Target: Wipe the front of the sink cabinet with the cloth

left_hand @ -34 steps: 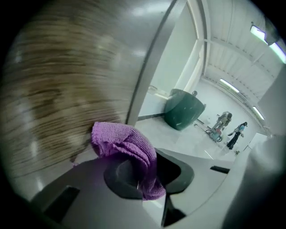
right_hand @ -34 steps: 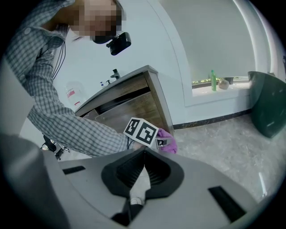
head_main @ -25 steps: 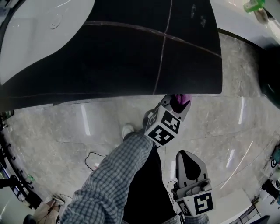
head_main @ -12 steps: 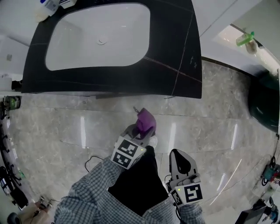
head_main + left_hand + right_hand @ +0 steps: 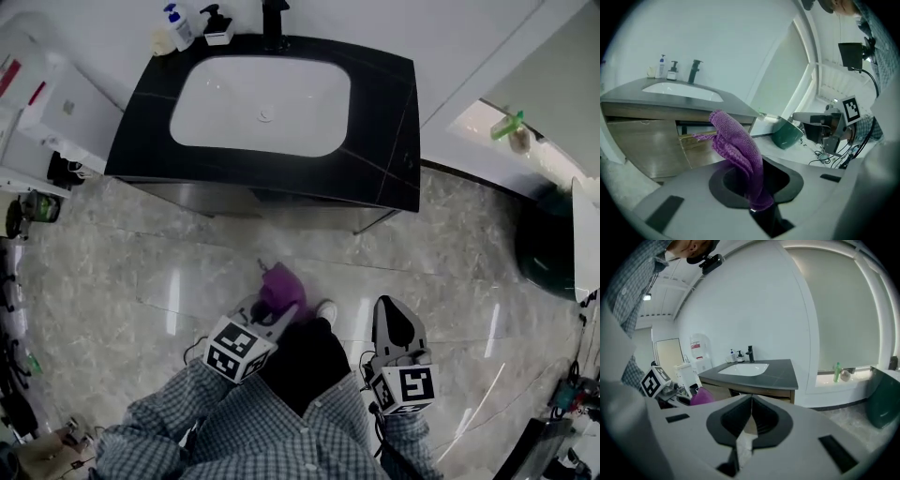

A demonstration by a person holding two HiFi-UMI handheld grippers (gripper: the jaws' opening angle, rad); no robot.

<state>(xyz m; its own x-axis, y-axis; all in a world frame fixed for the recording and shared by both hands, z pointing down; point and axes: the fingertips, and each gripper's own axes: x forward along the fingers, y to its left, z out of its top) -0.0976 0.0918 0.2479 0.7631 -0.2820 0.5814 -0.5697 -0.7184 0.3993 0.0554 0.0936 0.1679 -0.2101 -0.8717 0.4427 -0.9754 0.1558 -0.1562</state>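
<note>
Left gripper (image 5: pixel 754 190): jaws clamped on the purple cloth (image 5: pixel 737 151), which stands up out of them in a loose fold. Right gripper (image 5: pixel 750 416): jaws closed tip to tip, empty. The left gripper view shows the wood front of the sink cabinet (image 5: pixel 644 143) under its dark counter (image 5: pixel 733 104); the head view gives mostly the counter top and the white basin (image 5: pixel 262 103), with that front foreshortened. From the head view the cloth hangs over the pale marble floor (image 5: pixel 112 281), well apart from the cabinet. Soap bottles (image 5: pixel 178 26) and a black tap (image 5: pixel 274 19) stand at the counter's back. A dark green bin (image 5: pixel 881 399) stands at the right.
</note>
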